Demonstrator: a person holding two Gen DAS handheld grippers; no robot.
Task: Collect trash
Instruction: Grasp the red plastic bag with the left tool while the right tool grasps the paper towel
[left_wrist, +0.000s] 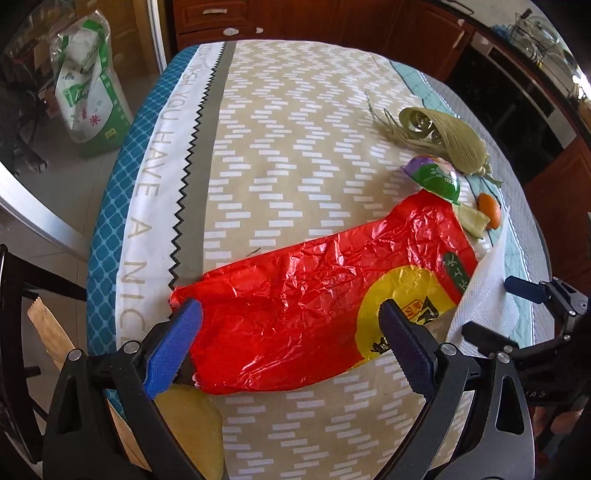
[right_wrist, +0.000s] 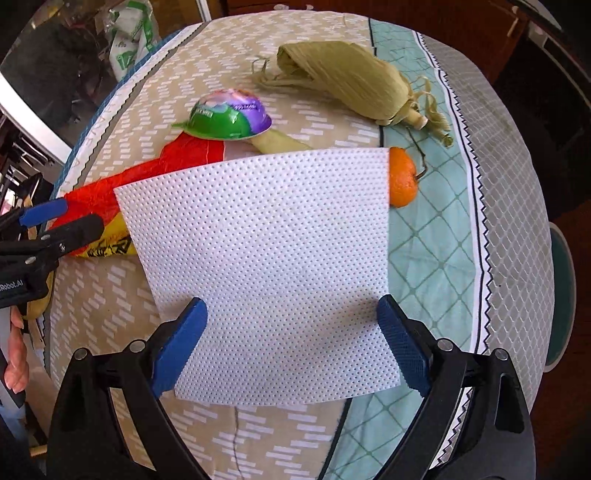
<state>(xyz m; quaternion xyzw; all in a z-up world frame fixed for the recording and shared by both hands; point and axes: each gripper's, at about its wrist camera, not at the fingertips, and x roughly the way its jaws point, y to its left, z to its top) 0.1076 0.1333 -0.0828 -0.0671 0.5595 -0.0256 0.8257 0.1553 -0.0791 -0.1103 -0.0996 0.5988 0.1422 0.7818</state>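
A crumpled red plastic bag (left_wrist: 295, 295) with a yellow circle lies flat on the table. My left gripper (left_wrist: 288, 306) hangs over its near end, open, one fingertip at each side of the bag. A white dotted paper towel (right_wrist: 266, 240) lies beside the bag and overlaps its end. My right gripper (right_wrist: 291, 306) stands open above the towel's near part, jaws wide. Farther back lie a corn husk (right_wrist: 351, 85), a green and purple plastic cup (right_wrist: 229, 114), a pale husk strip (right_wrist: 277, 144) and an orange fruit (right_wrist: 402, 177) partly under the towel.
The round table wears a beige zigzag cloth (left_wrist: 295, 129) with a teal checked part on the right. A yellow item (left_wrist: 192, 424) sits at the near edge under my left gripper. A white and green sack (left_wrist: 88, 92) stands on the floor. Dark cabinets stand behind.
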